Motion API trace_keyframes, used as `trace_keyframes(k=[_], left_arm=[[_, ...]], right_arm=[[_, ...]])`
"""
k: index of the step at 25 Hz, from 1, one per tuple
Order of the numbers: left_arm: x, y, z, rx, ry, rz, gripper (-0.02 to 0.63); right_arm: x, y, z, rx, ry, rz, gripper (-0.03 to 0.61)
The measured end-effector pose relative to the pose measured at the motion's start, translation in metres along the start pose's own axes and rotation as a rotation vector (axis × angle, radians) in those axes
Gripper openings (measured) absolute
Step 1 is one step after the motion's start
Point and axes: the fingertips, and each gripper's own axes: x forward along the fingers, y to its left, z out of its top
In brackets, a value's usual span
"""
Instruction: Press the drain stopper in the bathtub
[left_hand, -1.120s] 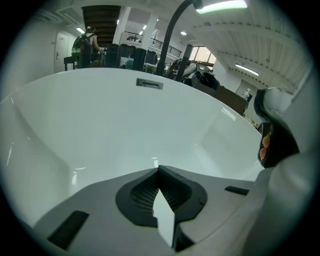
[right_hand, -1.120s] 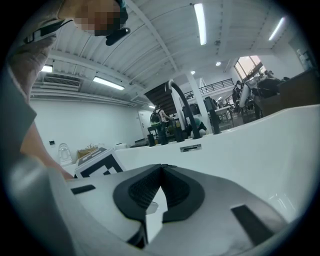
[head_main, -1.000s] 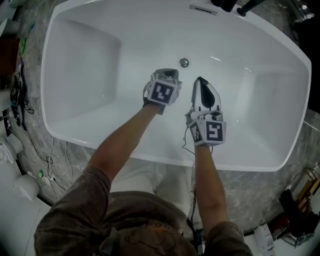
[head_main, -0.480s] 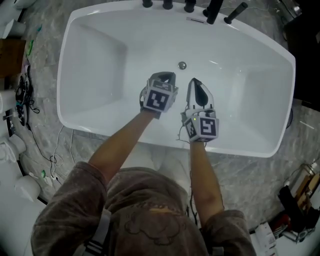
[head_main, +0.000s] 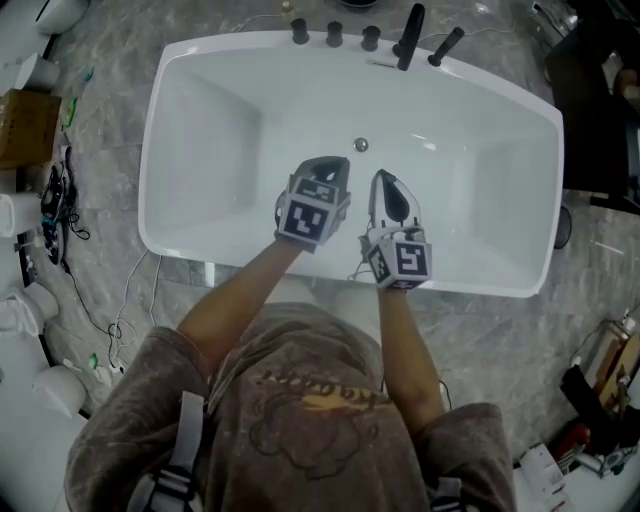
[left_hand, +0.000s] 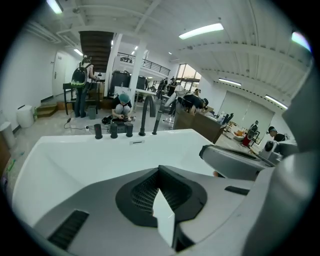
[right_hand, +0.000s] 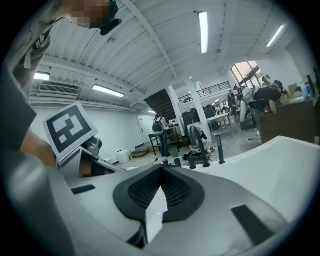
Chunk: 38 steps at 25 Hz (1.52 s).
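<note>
The white bathtub lies below me in the head view. Its small round chrome drain stopper sits on the tub floor toward the far side. My left gripper and right gripper hang side by side above the tub's near half, short of the stopper and not touching it. Both are shut with nothing between the jaws. In the left gripper view the left gripper points level over the tub; the right gripper view shows the right gripper likewise. The stopper is hidden in both gripper views.
Dark tap fittings and a spout stand on the tub's far rim, also the fittings. A cardboard box and cables lie on the marble floor at left. Dark furniture stands at right. People are at desks far behind.
The head view has pulled back, so the whole tub shows smaller. Both grippers have risen and drawn back from the stopper toward the near rim, still shut.
</note>
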Motion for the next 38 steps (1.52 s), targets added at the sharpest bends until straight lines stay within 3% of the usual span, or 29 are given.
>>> trace_keyframes(k=[11,18,28,38], left_arm=[[-0.104,-0.039,0.037,0.129,-0.146,-0.086,0.000],[-0.167,-0.060,0.053,0.204,-0.263,-0.203,0.000],[-0.251,-0.085,0.059,0.319,-0.441,-0.350,0.000],[-0.282,-0.098,0.055,0.379,-0.541,-0.451,0.000]], right_arm=[[-0.053,0.061,0.060,-0.042,-0.028,0.096,-0.002],[-0.085,0.098,0.084,-0.095,-0.032,0.162,-0.002],[-0.128,0.146,0.128,-0.140,-0.119,0.223,-0.002],[-0.140,0.171,0.135,-0.195,-0.166,0.241,-0.002]])
